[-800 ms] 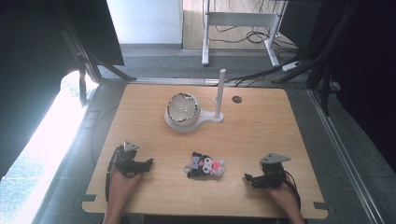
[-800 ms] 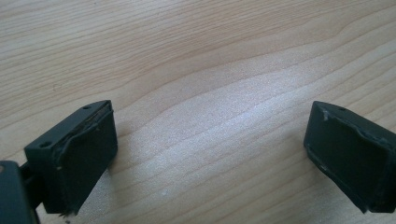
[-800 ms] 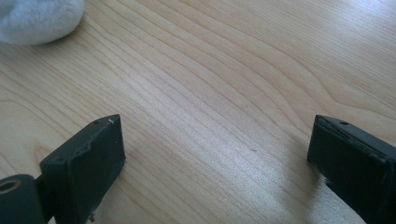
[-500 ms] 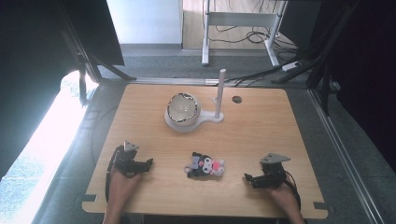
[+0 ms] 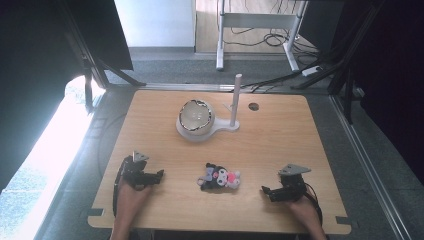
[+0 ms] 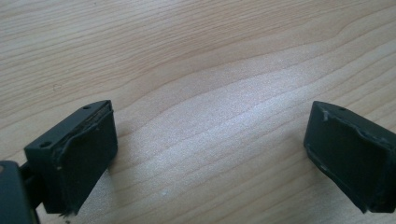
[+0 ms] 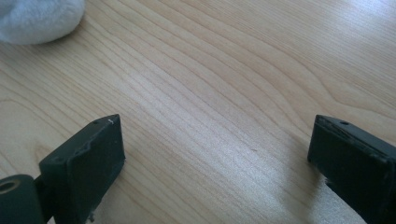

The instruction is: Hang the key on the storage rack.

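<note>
Left gripper: was seen at the near left of the table, held in the person's left hand, jaws pointing toward the table's middle; in the left gripper view the two black jaws were spread wide apart, with bare wood grain between them and nothing clasped.
Right gripper: was seen at the near right, held in the person's right hand, jaws pointing left toward the toy; in the right gripper view the jaws were likewise spread wide, with bare wood between them.
Plush toy: was found lying on the table between the two grippers, near the front edge, apart from both; it was coloured black, white and pink. A soft white rounded part was seen at the top left corner of the right gripper view, well clear of the jaws.
Table: was made of light wood, with rounded corners and a notch at each near corner.
Bowl: was seen past the toy, toward the far middle, resting on a white base.
Post: was seen upright on the same white base, just right of the bowl.
Dark disc: was set in the tabletop near the far edge, right of the post.
Floor beyond: a white desk frame and cables were seen past the table.
</note>
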A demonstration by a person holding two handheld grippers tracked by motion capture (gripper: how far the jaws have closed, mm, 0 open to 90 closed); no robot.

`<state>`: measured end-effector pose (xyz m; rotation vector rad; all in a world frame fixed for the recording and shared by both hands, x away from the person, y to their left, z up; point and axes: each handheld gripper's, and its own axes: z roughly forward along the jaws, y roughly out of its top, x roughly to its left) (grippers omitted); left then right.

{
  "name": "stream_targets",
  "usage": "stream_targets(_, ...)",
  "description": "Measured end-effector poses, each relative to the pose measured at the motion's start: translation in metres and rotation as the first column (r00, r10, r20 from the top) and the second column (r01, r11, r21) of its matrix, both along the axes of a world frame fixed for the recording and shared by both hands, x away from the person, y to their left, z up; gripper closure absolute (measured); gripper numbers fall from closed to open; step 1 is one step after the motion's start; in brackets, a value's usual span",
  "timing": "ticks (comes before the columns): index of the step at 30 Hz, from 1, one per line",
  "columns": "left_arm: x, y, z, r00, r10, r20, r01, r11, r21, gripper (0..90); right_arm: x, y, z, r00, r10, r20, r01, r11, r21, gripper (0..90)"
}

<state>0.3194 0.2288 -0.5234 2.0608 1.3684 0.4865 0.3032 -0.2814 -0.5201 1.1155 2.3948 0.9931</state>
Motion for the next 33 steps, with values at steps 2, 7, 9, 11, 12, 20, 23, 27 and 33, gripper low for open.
stream_targets(2, 0.000, 0.000, 0.000, 1.0000, 0.000, 0.000, 0.000, 1.0000, 0.000, 2.7, 0.000, 0.000, 0.000, 1.0000, 0.000, 0.000, 0.000, 1.0000, 0.000, 3.3)
stream_targets(7, 0.000, 0.000, 0.000, 1.0000, 0.000, 0.000, 0.000, 1.0000, 0.000, 2.7, 0.000, -0.001, 0.000, 1.0000, 0.007, 0.000, -0.007, 1.0000, 0.000, 3.3)
stream_targets(9, 0.000, 0.000, 0.000, 1.0000, 0.000, 0.000, 0.000, 1.0000, 0.000, 2.7, 0.000, -0.001, 0.000, 0.9999, 0.014, -0.002, -0.014, 0.9999, -0.001, 3.2)
stream_targets(11, 0.000, 0.000, 0.000, 1.0000, 0.000, 0.000, 0.000, 1.0000, 0.000, 2.7, 0.000, -0.001, 0.002, 0.9998, 0.019, -0.003, -0.019, 0.9998, -0.008, 3.1)
stream_targets(12, 0.000, 0.000, 0.000, 1.0000, 0.000, 0.000, 0.000, 1.0000, 0.000, 2.7, -0.001, -0.001, 0.002, 0.9997, 0.025, -0.004, -0.025, 0.9996, -0.011, 3.1)
stream_targets(20, 0.000, 0.000, 0.000, 1.0000, 0.000, 0.000, 0.000, 1.0000, 0.000, 2.7, 0.000, 0.000, 0.012, 0.9979, 0.065, -0.001, -0.065, 0.9973, -0.034, 2.9)
stream_targets(23, 0.000, 0.000, 0.000, 1.0000, 0.000, 0.000, 0.000, 1.0000, 0.000, 2.7, 0.002, 0.002, 0.018, 0.9956, 0.093, -0.002, -0.093, 0.9949, -0.038, 2.7)
stream_targets(27, 0.000, 0.000, 0.000, 1.0000, 0.000, 0.000, 0.000, 1.0000, 0.000, 2.7, 0.004, 0.004, 0.022, 0.9926, 0.121, -0.009, -0.121, 0.9915, -0.048, 2.4)
stream_targets(33, 0.000, 0.000, 0.000, 1.0000, 0.000, 0.000, 0.000, 1.0000, 0.000, 2.7, 0.009, 0.011, 0.031, 0.9865, 0.161, -0.030, -0.162, 0.9850, -0.058, 2.6)
